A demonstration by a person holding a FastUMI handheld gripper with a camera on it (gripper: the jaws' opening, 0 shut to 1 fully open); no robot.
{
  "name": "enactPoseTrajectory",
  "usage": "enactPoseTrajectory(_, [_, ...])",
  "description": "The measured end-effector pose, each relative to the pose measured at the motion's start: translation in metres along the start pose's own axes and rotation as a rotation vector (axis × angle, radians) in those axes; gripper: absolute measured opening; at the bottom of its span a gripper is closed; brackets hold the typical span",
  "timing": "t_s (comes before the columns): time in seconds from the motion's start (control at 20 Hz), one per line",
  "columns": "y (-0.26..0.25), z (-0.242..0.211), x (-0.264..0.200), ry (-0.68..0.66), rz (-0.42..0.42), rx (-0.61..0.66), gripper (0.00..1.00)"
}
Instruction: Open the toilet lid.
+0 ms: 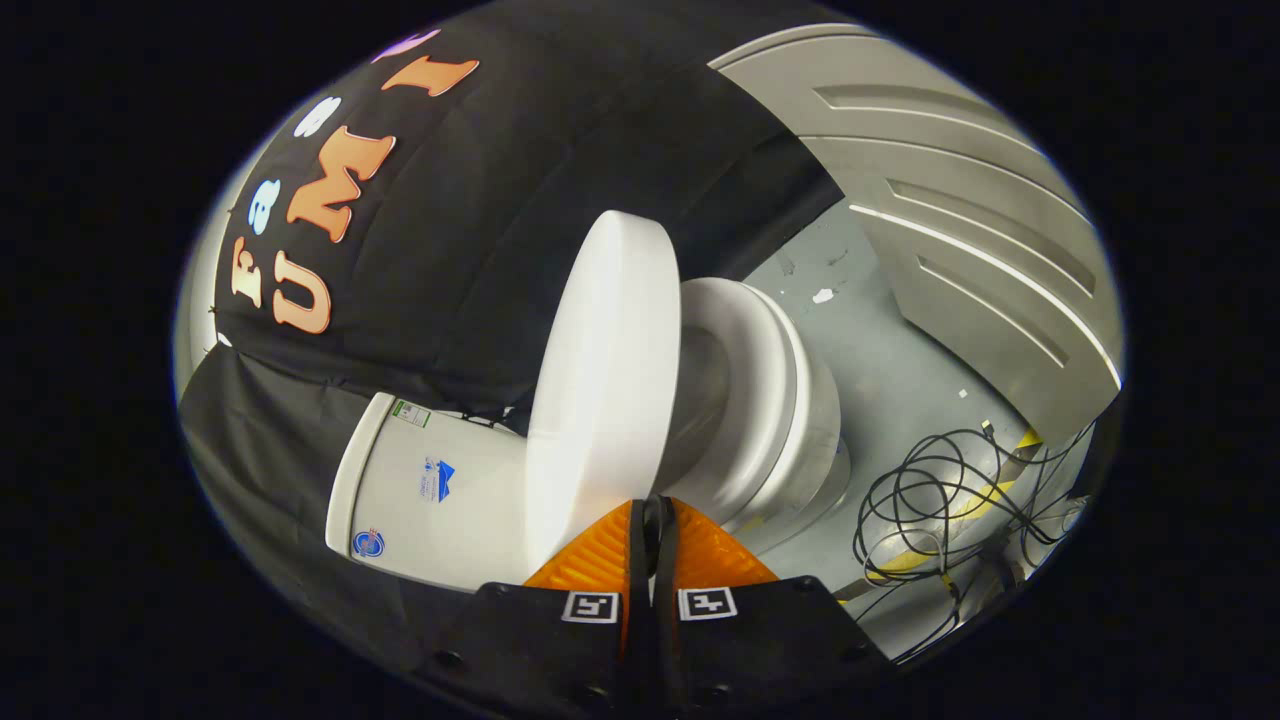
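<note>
Step in hand: raising of the smooth white oval plastic toilet lid [600,380], already lifted well clear of the seat, not yet laid back against the tank.
Tool: gripper [657,512] closed, fingers pressed together with barely a slit between; nothing visibly clamped, tips tucked under the lid's free edge, apparently pushing rather than pinching.
Lid position: just ahead of the fingertips, edge touching or nearly touching them; hard to tell which.
Lid orientation: seen edge-on, standing close to upright off the bowl; long axis running from the fingertips straight away toward the hinge end; closed face turned toward the tank side, underside toward the bowl.
White rounded ceramic bowl and seat [770,390]: beside the lid, on its underside.
White boxy ceramic tank [420,490]: on the lid's other side, near the fingers.
Tangle of black cable [940,500]: on the grey floor, well apart, beyond the bowl.
Next move, as judged: a continued push tankward until the lid rests back, then withdrawal.
</note>
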State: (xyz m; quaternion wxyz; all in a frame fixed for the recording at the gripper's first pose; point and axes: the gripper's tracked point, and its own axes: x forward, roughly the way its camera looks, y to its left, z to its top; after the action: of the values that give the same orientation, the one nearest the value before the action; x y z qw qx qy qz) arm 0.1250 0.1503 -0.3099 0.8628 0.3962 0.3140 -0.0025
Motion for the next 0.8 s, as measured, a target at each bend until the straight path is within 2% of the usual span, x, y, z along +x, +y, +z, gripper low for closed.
enactPoseTrajectory(0.65, [0.099,0.011,-0.035,-0.138,-0.175,-0.452,0.08])
enactPoseTrajectory(0.8, [0.116,0.011,-0.045,-0.163,-0.219,-0.512,0.08])
